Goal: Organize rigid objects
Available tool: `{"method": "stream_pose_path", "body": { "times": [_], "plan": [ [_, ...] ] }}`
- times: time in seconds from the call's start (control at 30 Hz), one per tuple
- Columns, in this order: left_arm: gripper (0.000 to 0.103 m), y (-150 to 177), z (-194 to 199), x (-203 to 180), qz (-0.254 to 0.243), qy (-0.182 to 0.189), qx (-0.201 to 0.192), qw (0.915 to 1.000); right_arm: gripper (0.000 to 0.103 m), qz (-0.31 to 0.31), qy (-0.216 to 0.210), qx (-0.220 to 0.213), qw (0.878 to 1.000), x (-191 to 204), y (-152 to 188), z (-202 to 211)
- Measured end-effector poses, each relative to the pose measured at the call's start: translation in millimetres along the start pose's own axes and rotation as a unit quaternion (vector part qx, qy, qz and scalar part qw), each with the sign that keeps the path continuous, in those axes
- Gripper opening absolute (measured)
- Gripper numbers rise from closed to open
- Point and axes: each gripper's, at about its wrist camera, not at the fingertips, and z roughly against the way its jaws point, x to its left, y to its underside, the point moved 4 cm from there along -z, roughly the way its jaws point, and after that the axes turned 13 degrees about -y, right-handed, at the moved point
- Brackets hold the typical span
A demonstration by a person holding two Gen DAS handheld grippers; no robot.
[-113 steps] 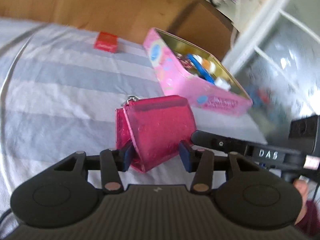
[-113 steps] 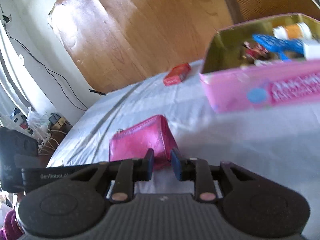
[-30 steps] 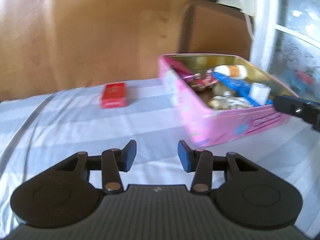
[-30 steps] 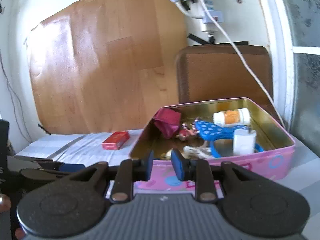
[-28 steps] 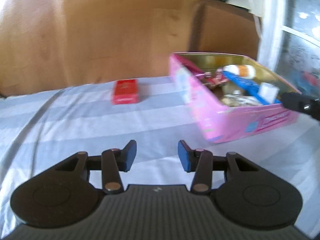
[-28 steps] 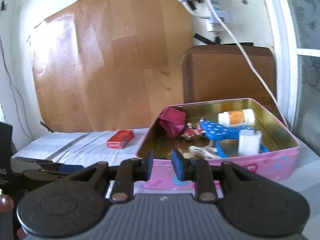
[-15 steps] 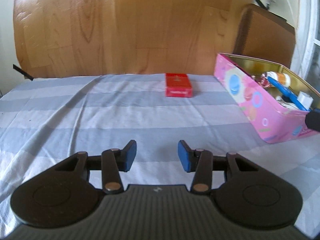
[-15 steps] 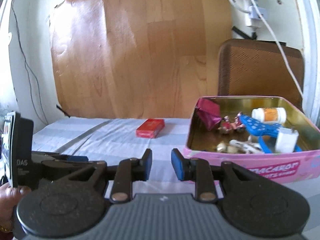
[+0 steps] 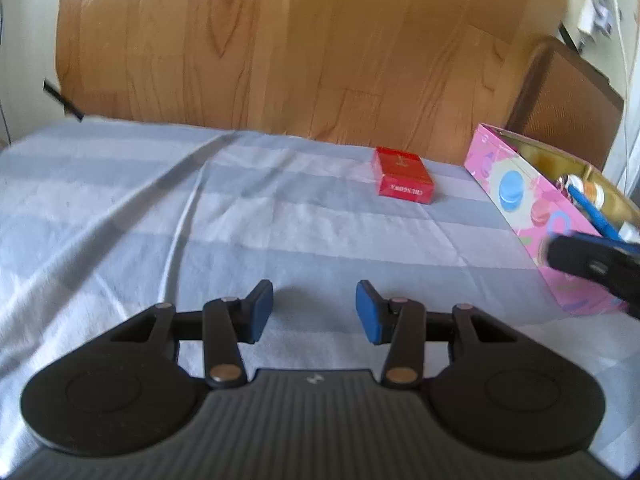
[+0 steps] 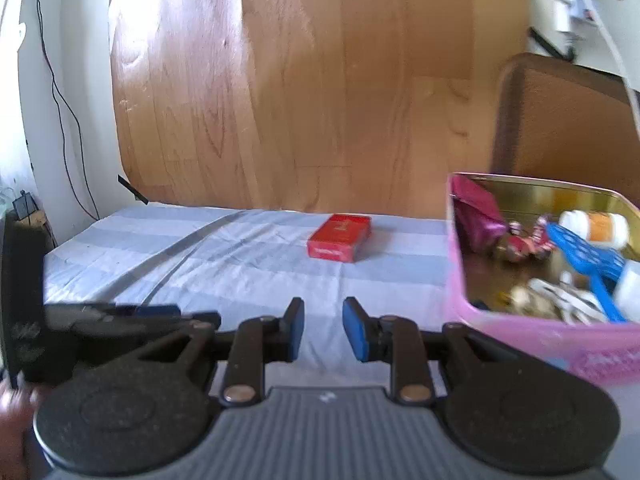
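A small red box (image 9: pixel 403 175) (image 10: pixel 339 237) lies flat on the grey striped sheet, beyond both grippers. To its right stands an open pink tin (image 9: pixel 516 200) (image 10: pixel 520 322) holding a magenta pouch (image 10: pixel 478 214), a blue plastic piece (image 10: pixel 586 258), a white bottle with an orange label (image 10: pixel 596 226) and other small items. My left gripper (image 9: pixel 315 312) is open and empty above the sheet. My right gripper (image 10: pixel 322 329) is empty too, its jaws a narrow gap apart and opening. In the left wrist view the right gripper's finger (image 9: pixel 592 262) shows in front of the tin.
A wooden headboard (image 9: pixel 280 48) rises behind the bed. A brown chair back (image 10: pixel 560 120) stands behind the tin. Cables hang on the white wall at left (image 10: pixel 60 92). A fold (image 9: pixel 188 208) runs across the sheet. A hand (image 10: pixel 12 420) holds the left gripper.
Both views have swung left, from the tin toward the red box, which now sits nearer the centre. The magenta pouch, earlier on the sheet, lies in the tin. The right jaws have parted slightly.
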Motion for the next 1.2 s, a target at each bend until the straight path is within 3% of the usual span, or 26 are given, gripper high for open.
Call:
{"method": "stream_pose_path", "body": {
  "times": [0.17, 0.27, 0.43, 0.5, 0.53, 0.57, 0.6, 0.63, 0.67, 0.8, 0.93, 1.07, 1.2],
  "plan": [
    [0.048, 1, 1, 5, 0.015, 0.009, -0.001, 0.9999, 0.045, 0.015, 0.009, 0.017, 1.000, 0, -22, -63],
    [0.048, 0, 0, 4, 0.014, 0.010, -0.001, 0.9998, 0.055, -0.017, 0.033, 0.034, 0.999, -15, -38, -106],
    [0.050, -2, -5, 5, 0.018, 0.015, 0.002, 0.9997, 0.062, -0.064, 0.058, 0.063, 0.994, -40, -56, -170],
    [0.051, -4, -6, 6, 0.021, 0.016, 0.002, 0.9997, 0.078, -0.068, 0.059, 0.072, 0.993, -43, -58, -187],
    [0.051, -4, -7, 7, 0.021, 0.017, 0.002, 0.9996, 0.076, -0.063, 0.069, 0.077, 0.993, -44, -59, -194],
    [0.051, -4, -7, 7, 0.021, 0.016, 0.002, 0.9997, 0.063, -0.058, 0.077, 0.082, 0.992, -44, -58, -199],
    [0.051, -4, -8, 7, 0.019, 0.015, 0.001, 0.9997, 0.036, -0.057, 0.076, 0.092, 0.991, -46, -58, -203],
    [0.051, -5, -8, 7, 0.019, 0.014, 0.001, 0.9997, 0.033, -0.058, 0.068, 0.103, 0.991, -46, -55, -204],
    [0.051, -5, -8, 7, 0.020, 0.014, 0.001, 0.9997, 0.029, -0.052, 0.065, 0.099, 0.992, -43, -53, -199],
    [0.052, -6, -9, 11, 0.032, 0.023, 0.004, 0.9992, 0.028, -0.013, 0.028, 0.110, 0.993, -28, -36, -171],
    [0.061, -5, -8, 16, 0.047, 0.047, 0.008, 0.9977, 0.029, 0.017, -0.011, 0.120, 0.993, -12, -3, -112],
    [0.064, -1, 4, 6, 0.028, 0.106, 0.008, 0.9939, 0.029, 0.077, -0.023, 0.123, 0.989, 3, 39, -31],
    [0.066, 9, 22, -14, 0.018, 0.180, 0.037, 0.9828, 0.029, 0.174, 0.020, 0.140, 0.975, 15, 81, 44]
  ]
}}
